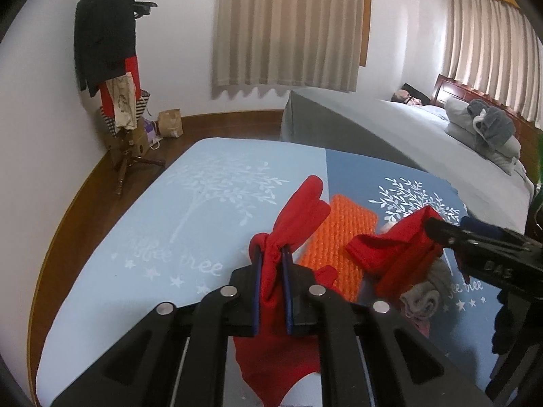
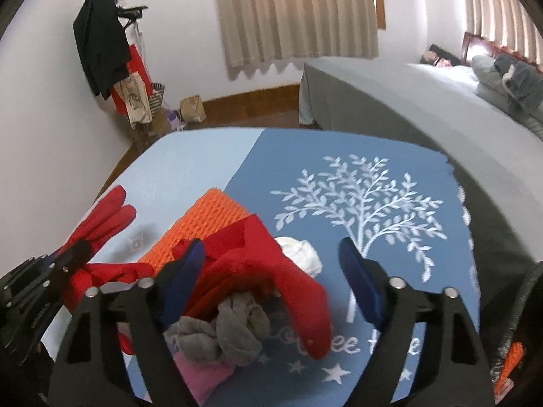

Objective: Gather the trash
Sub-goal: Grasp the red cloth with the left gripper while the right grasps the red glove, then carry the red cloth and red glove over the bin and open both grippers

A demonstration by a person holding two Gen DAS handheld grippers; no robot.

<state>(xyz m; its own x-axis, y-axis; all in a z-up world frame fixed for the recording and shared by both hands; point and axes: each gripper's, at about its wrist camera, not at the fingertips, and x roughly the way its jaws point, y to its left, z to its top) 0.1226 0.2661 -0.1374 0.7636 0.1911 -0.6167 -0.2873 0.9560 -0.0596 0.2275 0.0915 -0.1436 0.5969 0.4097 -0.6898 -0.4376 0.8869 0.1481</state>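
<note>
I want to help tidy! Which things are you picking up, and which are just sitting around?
Being picked up:
red fabric glove in left tongs
second red glove between right tongs

Lying about:
orange knitted cloth
grey crumpled sock
white crumpled ball
blue tree-print tablecloth

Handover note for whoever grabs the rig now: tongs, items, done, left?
Left tongs: shut on a red glove, lifted off the blue cloth.
Right tongs: open, over the second red glove; not gripped.
On the cloth: orange knit piece, grey socks, white wad, pink item.
Done: one glove picked up.
Left: the rest; no bin in view.
</note>
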